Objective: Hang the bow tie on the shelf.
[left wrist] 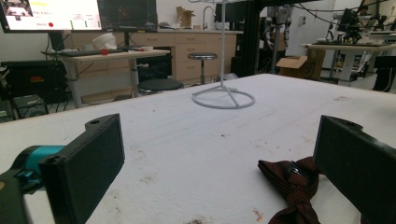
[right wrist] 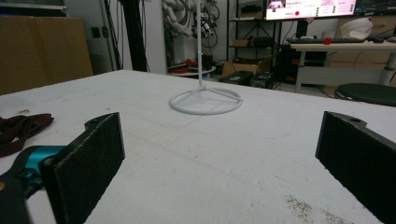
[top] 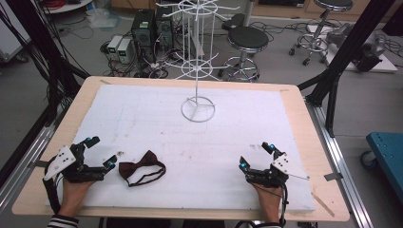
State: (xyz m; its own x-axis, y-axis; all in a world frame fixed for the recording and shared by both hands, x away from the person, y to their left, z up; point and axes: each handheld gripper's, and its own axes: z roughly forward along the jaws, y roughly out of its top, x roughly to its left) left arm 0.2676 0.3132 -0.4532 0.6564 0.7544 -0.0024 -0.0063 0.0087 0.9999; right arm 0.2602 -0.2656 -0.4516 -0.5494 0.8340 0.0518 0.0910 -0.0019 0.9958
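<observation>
The left gripper (top: pixel 97 153) is resting low on the counter (top: pixel 294 102) at about 8 o'clock in the high view, its fingers (left wrist: pixel 88 163) spreading wide and gripping nothing. The dark red bow tie (top: pixel 142 172) is lying flat on the white pad (top: pixel 157 123) just beside that gripper, at its 3 o'clock; in the left gripper view one wing of the tie is sitting right in front of the right-hand finger, though whether cloth and finger are touching cannot be told. The right gripper (top: pixel 256 156) is sitting at about 4 o'clock, well apart from the tie, its fingers (right wrist: pixel 93 158) likewise standing wide apart over bare pad. Both hands are coming in from 6 o'clock, each wrapping the gripper body from behind and pointing it level toward 12 o'clock (the left one angling slightly inward). A white wire stand (top: pixel 198 110) is standing at 12 o'clock on the pad, its ring base plain in both gripper views. The tie's strap is looping toward 5 o'clock, and the tie's far half is cut off behind the finger in the left gripper view.
</observation>
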